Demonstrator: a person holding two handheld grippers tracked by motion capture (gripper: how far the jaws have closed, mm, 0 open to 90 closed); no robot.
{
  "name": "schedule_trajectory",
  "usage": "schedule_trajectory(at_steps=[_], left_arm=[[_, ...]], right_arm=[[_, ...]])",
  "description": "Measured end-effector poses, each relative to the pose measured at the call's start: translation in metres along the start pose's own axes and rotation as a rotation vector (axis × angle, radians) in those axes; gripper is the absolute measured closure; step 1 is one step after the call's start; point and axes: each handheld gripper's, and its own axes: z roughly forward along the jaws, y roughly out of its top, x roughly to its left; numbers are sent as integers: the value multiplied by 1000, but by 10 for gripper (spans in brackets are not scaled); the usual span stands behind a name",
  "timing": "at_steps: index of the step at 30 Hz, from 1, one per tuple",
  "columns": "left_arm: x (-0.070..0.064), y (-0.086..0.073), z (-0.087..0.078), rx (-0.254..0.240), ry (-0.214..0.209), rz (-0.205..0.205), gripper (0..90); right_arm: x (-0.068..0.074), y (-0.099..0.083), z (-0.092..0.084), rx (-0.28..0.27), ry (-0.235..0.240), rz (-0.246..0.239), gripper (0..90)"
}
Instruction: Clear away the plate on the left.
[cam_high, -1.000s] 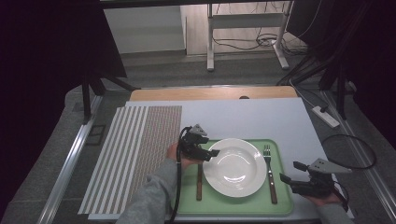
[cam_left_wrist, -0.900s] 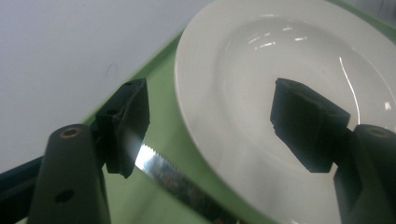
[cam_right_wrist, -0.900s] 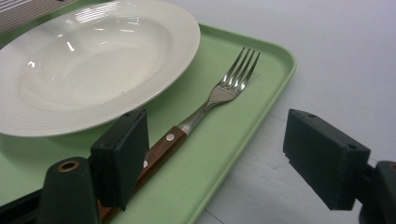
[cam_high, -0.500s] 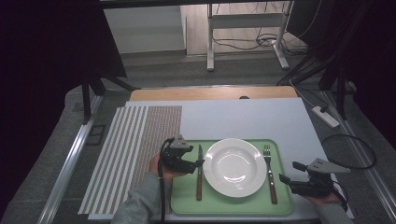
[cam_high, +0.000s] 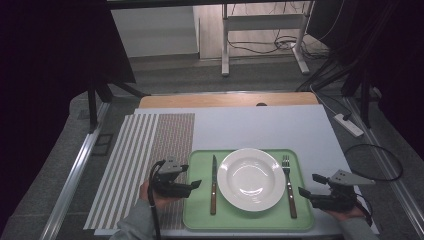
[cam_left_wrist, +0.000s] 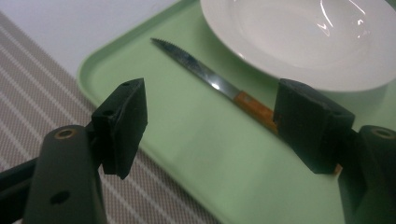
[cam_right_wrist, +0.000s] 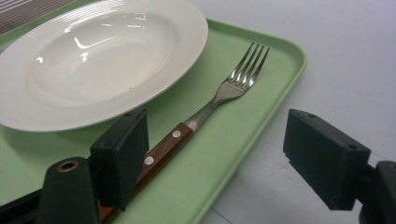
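No writing or brand mark can be read on anything here. On the table lies one green tray (cam_high: 200, 220), and on it one white deep plate (cam_high: 251, 178), one knife (cam_high: 213, 184) and one fork (cam_high: 288, 184). The plate sits in the middle of the tray, the knife just beside it on its left and the fork just beside it on its right, neither touching it in the high view. Both pieces of cutlery have wooden handles and lie with their long axes running from the near edge of the tray to the far edge: the knife's serrated blade points away from the person, its handle toward them, and the fork's four tines likewise point away. One striped placemat (cam_high: 135, 165) lies to the left of the tray on the pale table cover (cam_high: 260, 127). There are two grippers. The left gripper (cam_high: 194, 184) rests over the placemat at the tray's left edge, aimed toward the knife, its jaws standing wide apart with nothing between them. The right gripper (cam_high: 309, 186) sits just off the tray's right edge, aimed toward the fork handle, its jaws also wide apart and empty.
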Motion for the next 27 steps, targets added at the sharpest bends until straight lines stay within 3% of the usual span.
schedule_trajectory(at_steps=[15, 27], left_arm=[[-3, -35, -29, -28, 50, -27, 253], [-2, -37, -30, -33, 54, -23, 251]], right_arm=[[0, -1, 0, 8, 27, -6, 230], [-1, -1, -1, 7, 30, -7, 230]])
